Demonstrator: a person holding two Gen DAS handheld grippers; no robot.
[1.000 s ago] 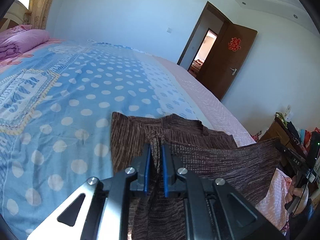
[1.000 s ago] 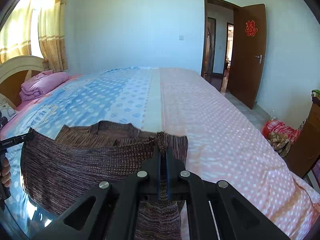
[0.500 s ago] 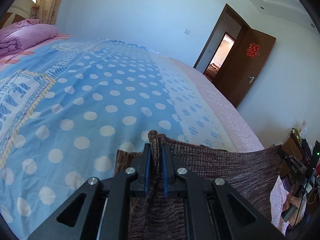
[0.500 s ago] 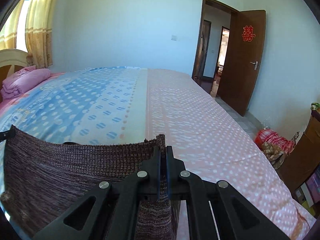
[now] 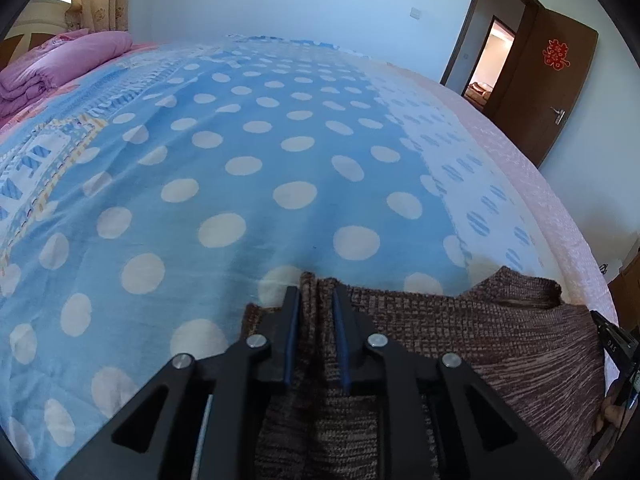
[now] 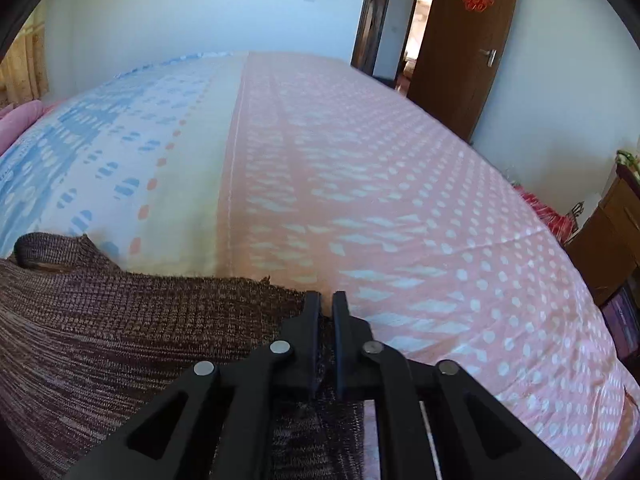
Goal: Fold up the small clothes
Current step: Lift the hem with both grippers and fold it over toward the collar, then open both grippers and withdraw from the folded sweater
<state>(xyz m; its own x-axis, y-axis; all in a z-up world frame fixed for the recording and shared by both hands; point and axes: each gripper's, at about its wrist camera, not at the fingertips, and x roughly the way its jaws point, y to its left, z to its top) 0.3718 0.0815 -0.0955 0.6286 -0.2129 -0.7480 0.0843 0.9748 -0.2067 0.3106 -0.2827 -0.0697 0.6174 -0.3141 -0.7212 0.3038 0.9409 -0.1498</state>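
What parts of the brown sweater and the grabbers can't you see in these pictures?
- Bottom of the brown sweater: cut off by the lower edge in both wrist views and hidden behind the left gripper and right gripper.
- What lies folded beneath the sweater: covered by its top layer.
- Right gripper's grip, right wrist view: fabric sits between the fingers, but how tightly is unclear.
- The bed beneath the sweater: covered.

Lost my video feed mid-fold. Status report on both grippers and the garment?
Left gripper shut on brown knit garment. Right gripper shut on its other corner. Garment spread between them on the bedspread. Nothing in the way ahead.
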